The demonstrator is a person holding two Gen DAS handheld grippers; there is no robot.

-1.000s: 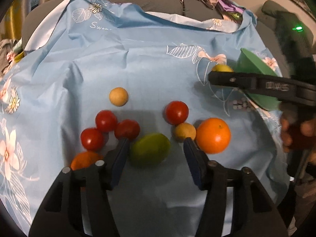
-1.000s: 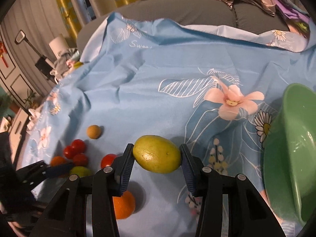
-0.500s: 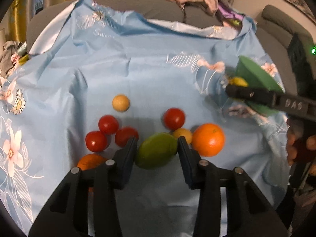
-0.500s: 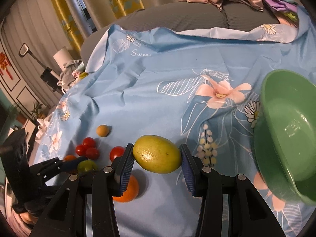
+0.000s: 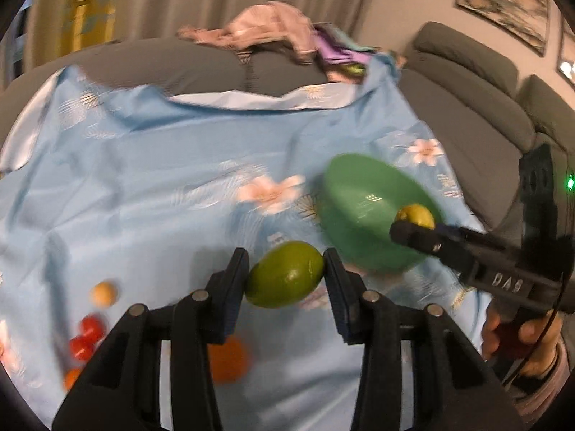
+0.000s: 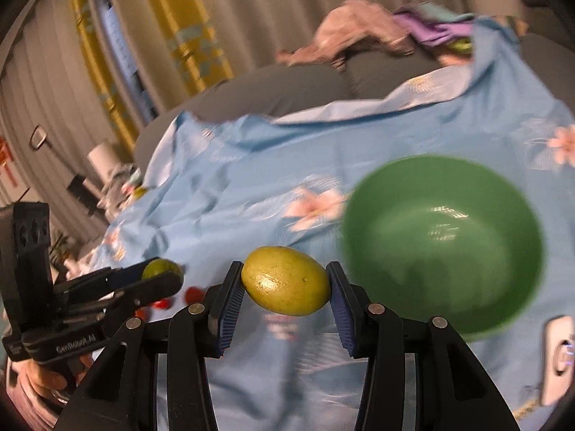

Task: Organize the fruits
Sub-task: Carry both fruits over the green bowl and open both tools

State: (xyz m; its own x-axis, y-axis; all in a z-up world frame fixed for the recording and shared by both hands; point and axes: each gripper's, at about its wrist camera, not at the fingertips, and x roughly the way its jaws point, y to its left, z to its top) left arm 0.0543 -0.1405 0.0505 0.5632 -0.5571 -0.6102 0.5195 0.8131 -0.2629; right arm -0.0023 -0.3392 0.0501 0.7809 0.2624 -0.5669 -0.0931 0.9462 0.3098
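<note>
Both grippers have lifted off the cloth (image 5: 151, 194) toward the green bowl (image 6: 442, 248), left gripper (image 5: 286, 280) clamping a lime (image 5: 284, 274), right gripper (image 6: 285, 282) a lemon (image 6: 285, 280), each firm, light, smooth-skinned fruit best pinched across its middle.

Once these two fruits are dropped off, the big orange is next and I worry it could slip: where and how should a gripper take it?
Grip the orange across its widest middle, coming down from above. It is round, so pads set off the middle would probably squeeze it out. It lies alone on the blue cloth, apart from the red tomatoes, so both sides look free. Motion blur hides its surface.
</note>
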